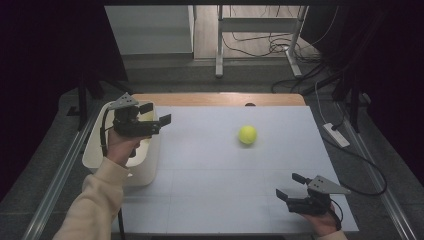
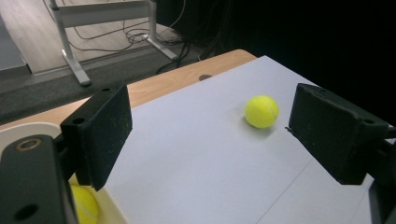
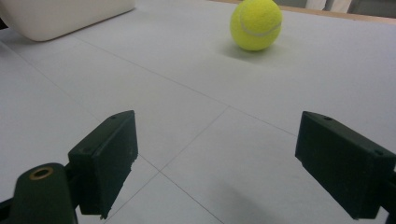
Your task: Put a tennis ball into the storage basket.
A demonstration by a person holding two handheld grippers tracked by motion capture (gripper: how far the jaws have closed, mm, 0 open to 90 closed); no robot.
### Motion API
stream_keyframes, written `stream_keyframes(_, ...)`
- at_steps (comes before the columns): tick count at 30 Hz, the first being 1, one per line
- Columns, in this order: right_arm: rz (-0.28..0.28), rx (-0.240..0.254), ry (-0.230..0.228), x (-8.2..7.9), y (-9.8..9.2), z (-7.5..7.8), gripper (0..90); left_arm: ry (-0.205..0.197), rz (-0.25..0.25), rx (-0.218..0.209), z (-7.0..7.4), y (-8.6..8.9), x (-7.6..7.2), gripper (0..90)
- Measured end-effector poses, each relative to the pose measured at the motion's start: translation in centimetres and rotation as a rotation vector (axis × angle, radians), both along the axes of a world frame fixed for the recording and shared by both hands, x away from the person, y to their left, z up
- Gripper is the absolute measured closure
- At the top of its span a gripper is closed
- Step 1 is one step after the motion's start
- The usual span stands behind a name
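Ball: 1 tennis ball (image 1: 247, 134) rests mid-surface, well apart from both tools.
Handling: I judge it light, springy, felt-covered, prone to rolling; I would clamp across its widest girth.
Left hand-held gripper (image 1: 156, 114): jaws apart, empty, over the white bin (image 1: 95, 155).
Right hand-held gripper (image 1: 291, 186): jaws apart, empty.

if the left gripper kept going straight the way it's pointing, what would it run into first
Probably the tennis ball. The left gripper, jaws open and empty above the white bin, points across the bare table toward it, though it may pass above the ball.

high view looks forward and down over white table (image 1: 220, 190); both gripper views sit low, close; all share yellow felt tennis ball (image 1: 247, 134)
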State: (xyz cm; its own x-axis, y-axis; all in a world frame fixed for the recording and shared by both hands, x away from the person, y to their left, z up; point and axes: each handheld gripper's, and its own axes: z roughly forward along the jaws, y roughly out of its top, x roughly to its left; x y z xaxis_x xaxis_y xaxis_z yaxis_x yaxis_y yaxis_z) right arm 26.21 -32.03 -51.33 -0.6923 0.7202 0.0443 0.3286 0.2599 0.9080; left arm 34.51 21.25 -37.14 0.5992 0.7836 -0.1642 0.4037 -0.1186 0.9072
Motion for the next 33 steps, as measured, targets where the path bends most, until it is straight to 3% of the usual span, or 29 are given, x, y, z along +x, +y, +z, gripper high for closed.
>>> stream_keyframes(13,0.005,-0.003,0.001,0.1,0.2,0.0,13.1,-0.005,-0.055,0.011,-0.4,-1.6,-0.6,14.2)
stream_keyframes(33,0.003,-0.001,-0.004,0.2,0.2,0.1,13.0,0.033,-0.109,0.022,-1.1,-4.7,-0.6,14.0)
